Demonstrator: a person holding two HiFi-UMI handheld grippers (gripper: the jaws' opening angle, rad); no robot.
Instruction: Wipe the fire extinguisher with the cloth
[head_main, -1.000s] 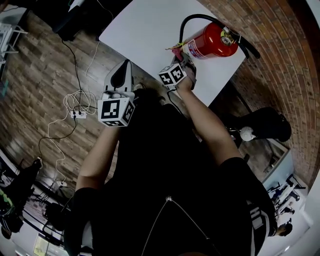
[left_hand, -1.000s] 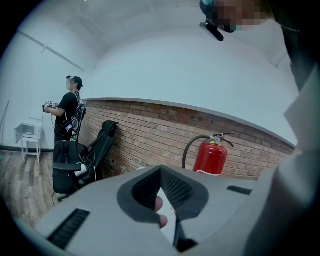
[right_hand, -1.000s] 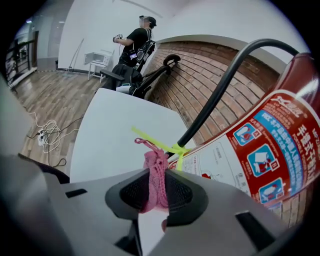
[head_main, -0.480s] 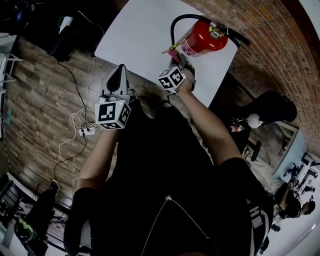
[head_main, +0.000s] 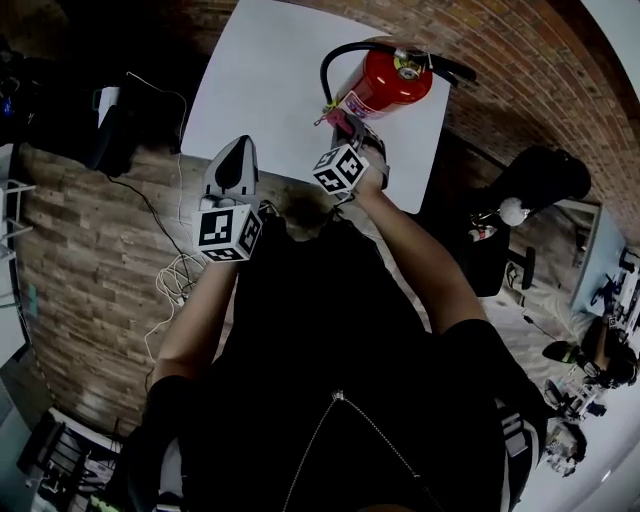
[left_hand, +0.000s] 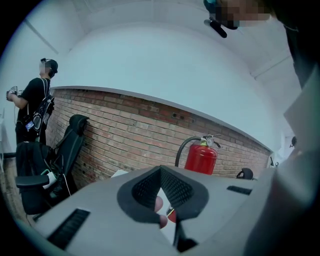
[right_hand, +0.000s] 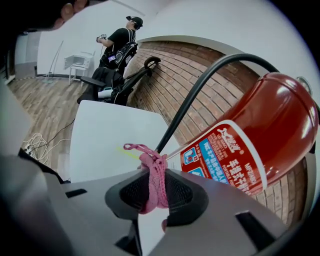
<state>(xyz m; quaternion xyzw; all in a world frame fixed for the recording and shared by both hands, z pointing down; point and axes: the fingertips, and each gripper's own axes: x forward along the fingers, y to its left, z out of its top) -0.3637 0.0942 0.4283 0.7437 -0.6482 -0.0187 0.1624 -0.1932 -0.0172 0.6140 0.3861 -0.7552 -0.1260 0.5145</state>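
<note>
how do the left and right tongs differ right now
The right tongs are clamped on the pink cloth; the left tongs are shut on nothing. The right tongs sit close beside the fire extinguisher over the table; the left tongs hang back at the table's edge. Both point toward the extinguisher.

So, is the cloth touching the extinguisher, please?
Cannot tell. In the right gripper view the cloth, clamped in the right gripper, overlaps the extinguisher at its hose, but depth is unclear.
</note>
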